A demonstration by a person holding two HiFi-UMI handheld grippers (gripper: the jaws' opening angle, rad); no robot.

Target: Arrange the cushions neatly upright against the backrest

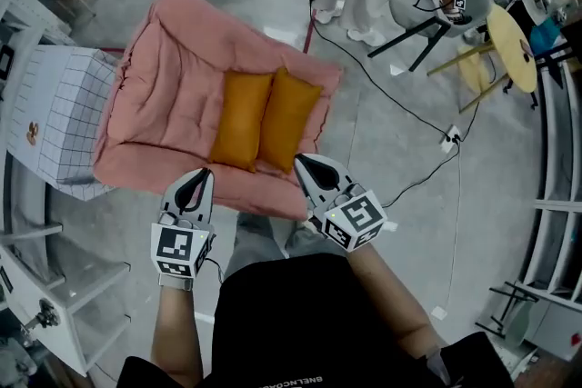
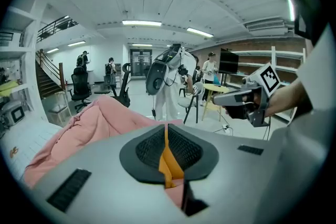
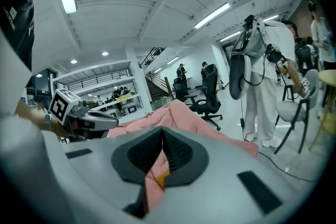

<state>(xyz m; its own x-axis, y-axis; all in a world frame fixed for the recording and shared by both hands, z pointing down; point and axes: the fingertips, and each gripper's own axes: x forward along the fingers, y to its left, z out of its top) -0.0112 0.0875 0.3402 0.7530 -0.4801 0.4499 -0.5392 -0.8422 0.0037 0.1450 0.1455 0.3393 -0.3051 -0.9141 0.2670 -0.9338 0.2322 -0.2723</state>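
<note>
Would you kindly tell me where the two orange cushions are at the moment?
In the head view, the orange cushions lie side by side on the seat of the pink sofa, just beyond the left gripper and the right gripper.

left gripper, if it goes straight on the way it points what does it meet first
Probably the left orange cushion: the left gripper, shut, aims across the front rim of the pink seat, and orange shows dead ahead in its own view. Depth is unclear, so it may graze the rim first.
</note>
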